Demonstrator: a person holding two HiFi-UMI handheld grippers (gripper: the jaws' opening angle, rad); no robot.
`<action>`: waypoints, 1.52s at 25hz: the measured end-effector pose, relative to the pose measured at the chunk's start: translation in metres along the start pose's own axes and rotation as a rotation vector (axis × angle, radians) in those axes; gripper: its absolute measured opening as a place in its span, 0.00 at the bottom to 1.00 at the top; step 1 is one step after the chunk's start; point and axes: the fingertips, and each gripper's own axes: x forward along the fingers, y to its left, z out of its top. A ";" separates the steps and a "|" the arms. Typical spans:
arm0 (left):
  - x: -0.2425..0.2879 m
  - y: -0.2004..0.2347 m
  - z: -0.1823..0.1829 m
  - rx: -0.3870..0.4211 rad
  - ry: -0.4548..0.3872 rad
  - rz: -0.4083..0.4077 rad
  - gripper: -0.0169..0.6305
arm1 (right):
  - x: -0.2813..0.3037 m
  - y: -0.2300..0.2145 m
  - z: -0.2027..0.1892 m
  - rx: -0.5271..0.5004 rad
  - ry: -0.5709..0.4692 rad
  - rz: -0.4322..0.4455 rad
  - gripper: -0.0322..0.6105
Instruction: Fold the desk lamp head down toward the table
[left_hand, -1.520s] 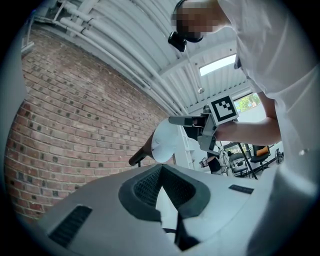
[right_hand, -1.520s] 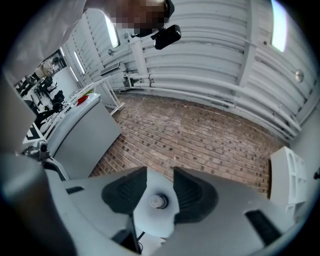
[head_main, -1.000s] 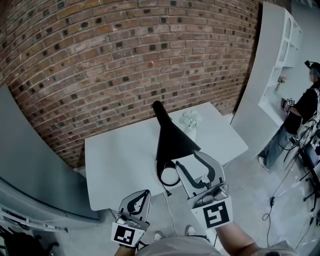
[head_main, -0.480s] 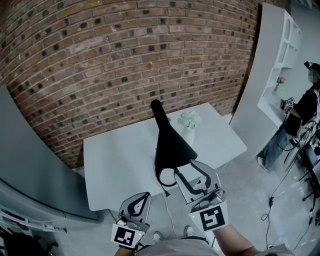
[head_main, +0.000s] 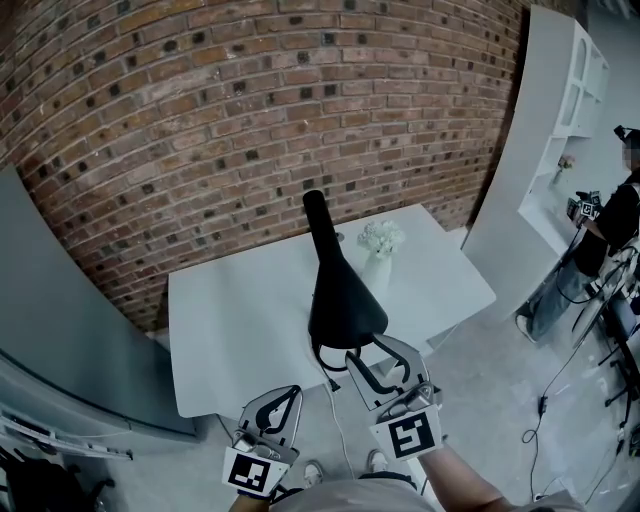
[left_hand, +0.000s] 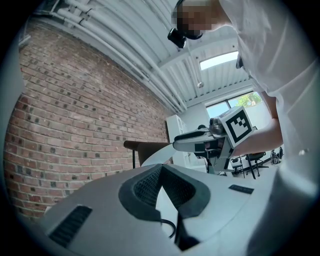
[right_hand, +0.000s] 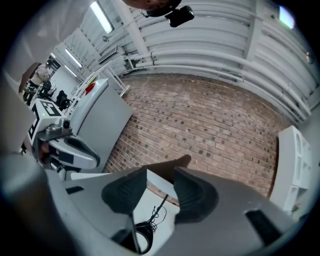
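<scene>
The black desk lamp stands on the white table, its cone head tilted, the wide rim toward me and the narrow neck up and away. My right gripper is open just below the rim, not touching it. In the right gripper view the dark lamp head shows through the gap of my right gripper, with the lamp's base ring and cord lower down. My left gripper hangs shut and empty off the table's near edge. In the left gripper view the lamp head lies beyond my left gripper.
A white vase of white flowers stands on the table just right of the lamp. A brick wall is behind the table. A grey panel is at the left. White shelving and a person are at the far right.
My right gripper has drawn back toward me and lower, off the lamp head's rim, still open. The lamp and my left gripper have hardly moved.
</scene>
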 end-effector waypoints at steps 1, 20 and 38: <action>-0.001 0.000 -0.001 0.000 0.002 0.003 0.04 | 0.001 0.003 -0.005 0.002 0.010 0.008 0.31; -0.001 0.010 -0.005 0.007 0.022 0.081 0.04 | 0.030 0.029 -0.084 0.019 0.168 0.158 0.32; 0.019 0.024 -0.008 0.003 0.028 0.125 0.04 | 0.053 0.034 -0.117 0.012 0.219 0.231 0.32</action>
